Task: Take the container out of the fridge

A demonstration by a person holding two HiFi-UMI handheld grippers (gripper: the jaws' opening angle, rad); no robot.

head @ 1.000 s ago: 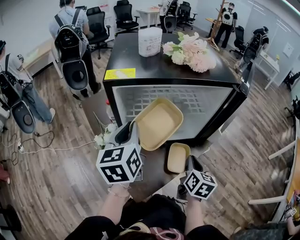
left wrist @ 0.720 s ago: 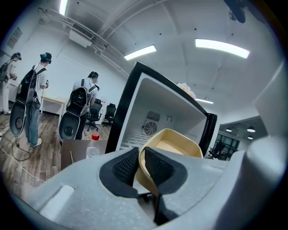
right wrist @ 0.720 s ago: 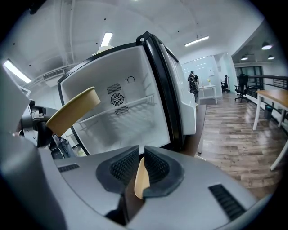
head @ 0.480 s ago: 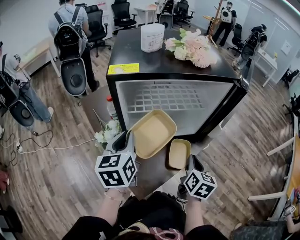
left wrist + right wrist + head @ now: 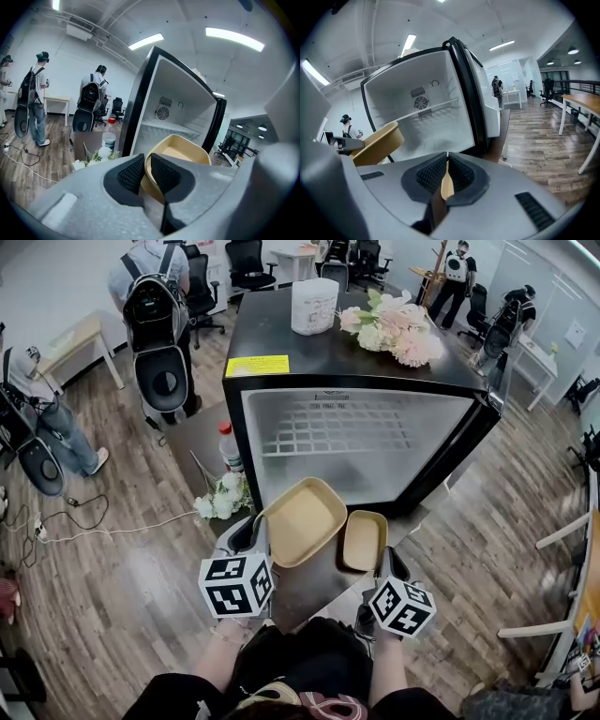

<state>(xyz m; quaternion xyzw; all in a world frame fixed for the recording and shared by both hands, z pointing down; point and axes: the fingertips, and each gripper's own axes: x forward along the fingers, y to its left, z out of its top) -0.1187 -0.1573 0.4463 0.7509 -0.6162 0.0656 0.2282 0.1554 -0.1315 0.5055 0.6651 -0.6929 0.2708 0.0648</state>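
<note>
The open fridge (image 5: 375, 371) stands just behind the container (image 5: 302, 521), which hangs clear outside its front edge, its near rim pinched in the left gripper (image 5: 146, 171)'s narrow jaws. Just beside it, the right gripper (image 5: 446, 180), its jaws just closing, nips the smaller tray (image 5: 363, 540)'s thin edge.

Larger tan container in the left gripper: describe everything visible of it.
The larger tan container is a shallow rounded rectangle with a raised rim, matte like moulded fibre, and empty. It hangs tilted, open side up, just outside the open fridge. The left gripper is shut on its near rim, one pad inside, one outside. The smaller tan container lies close at its right; contact is unclear.
</note>
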